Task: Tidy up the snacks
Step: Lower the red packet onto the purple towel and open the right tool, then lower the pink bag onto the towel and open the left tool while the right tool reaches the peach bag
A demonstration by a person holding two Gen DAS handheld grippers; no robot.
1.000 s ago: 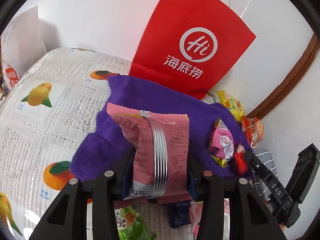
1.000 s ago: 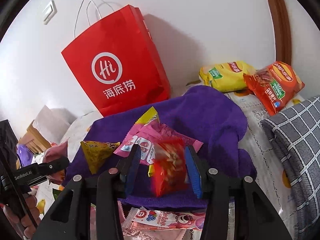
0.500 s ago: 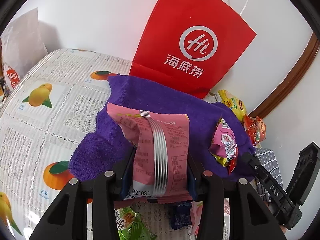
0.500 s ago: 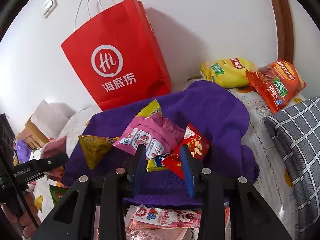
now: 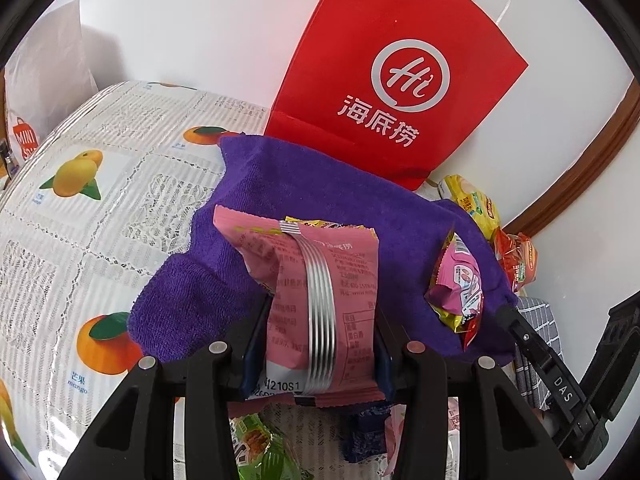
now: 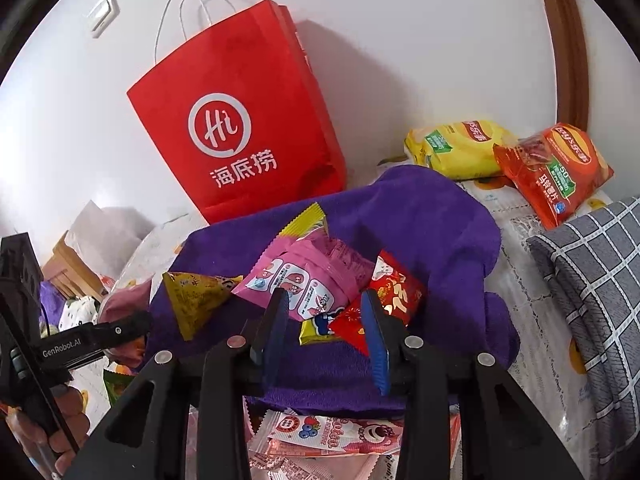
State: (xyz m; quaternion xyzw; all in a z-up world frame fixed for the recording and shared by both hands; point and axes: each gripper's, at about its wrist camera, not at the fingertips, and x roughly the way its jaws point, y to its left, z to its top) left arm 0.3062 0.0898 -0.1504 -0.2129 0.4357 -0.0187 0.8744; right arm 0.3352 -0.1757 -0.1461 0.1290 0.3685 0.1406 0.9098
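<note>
The left hand-held gripper (image 5: 320, 344) at the bottom centre of its frame is clamped on a pink snack packet (image 5: 316, 300), whose long axis runs up the frame, in line with the fingers. Just beyond and beneath it spreads the purple towel (image 5: 340, 184), likely its drop spot, so this hand is the nearer. The right hand-held gripper (image 6: 324, 336), low in its frame, holds nothing, its jaws parted above the towel's near edge; a red packet (image 6: 394, 294) and pink pouch (image 6: 304, 280) lie on the towel just past its tips.
</note>
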